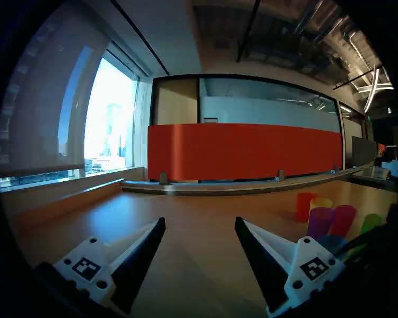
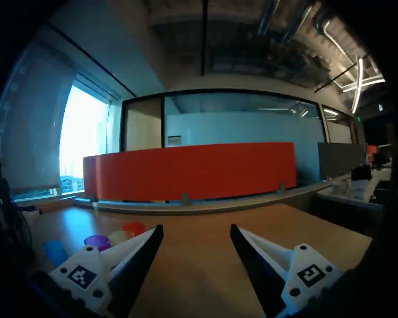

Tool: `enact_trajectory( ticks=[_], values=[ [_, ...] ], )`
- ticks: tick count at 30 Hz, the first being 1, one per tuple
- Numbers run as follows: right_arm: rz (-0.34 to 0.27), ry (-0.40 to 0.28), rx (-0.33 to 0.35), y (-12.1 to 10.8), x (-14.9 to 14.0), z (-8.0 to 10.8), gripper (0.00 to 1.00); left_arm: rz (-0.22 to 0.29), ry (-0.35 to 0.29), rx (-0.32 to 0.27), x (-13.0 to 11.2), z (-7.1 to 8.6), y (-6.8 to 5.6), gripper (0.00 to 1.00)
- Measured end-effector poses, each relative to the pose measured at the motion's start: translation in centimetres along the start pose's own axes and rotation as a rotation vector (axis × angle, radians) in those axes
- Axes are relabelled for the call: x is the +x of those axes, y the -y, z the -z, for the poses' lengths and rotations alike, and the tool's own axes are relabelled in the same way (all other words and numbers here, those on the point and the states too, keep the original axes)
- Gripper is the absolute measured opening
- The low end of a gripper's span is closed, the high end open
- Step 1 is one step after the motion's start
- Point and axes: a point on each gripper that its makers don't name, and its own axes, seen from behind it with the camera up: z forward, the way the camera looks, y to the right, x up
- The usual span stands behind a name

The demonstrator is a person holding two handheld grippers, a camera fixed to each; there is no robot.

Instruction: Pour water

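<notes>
Showing left tongs [image 1: 199,219] and right tongs [image 2: 196,227] spread, empty; coloured cups [image 1: 321,220] right of the left tongs, probably light, tippable plastic; pinch mid-wall gently.

We are looking at an open-plan office. Our landmark is the orange desk divider [image 1: 241,151], which stands upright along the far edge of a long wooden desktop [image 1: 199,212] spreading in front of it. Behind the divider we see a black-framed glass wall [image 1: 268,100] closing off an inner room. Left of the divider, a tall window [image 1: 109,127] with a roller blind [image 1: 40,106] looks out over city towers. Above the divider the ceiling is bare, with exposed pipes [image 2: 273,21] and linear strip lights [image 2: 358,79]. Right of the divider stand a grey screen [image 2: 337,156] and further cluttered desks [image 2: 358,185].
</notes>
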Motion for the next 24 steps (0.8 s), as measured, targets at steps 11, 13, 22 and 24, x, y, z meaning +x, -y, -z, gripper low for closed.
enact_trajectory(
  ticks=[11,13,22,24],
  values=[
    [0.057,0.003,-0.01,0.2,-1.5,-1.5,0.99,0.0,0.0,0.0,0.0,0.0,0.0,0.98],
    [0.056,0.008,-0.007,0.4,-1.8,-1.7,0.99,0.0,0.0,0.0,0.0,0.0,0.0,0.98],
    [0.024,0.024,-0.007,0.3,-2.4,-2.6,0.99,0.0,0.0,0.0,0.0,0.0,0.0,0.97],
    [0.016,0.03,-0.013,0.0,-2.6,-2.7,0.99,0.0,0.0,0.0,0.0,0.0,0.0,0.97]
  ],
)
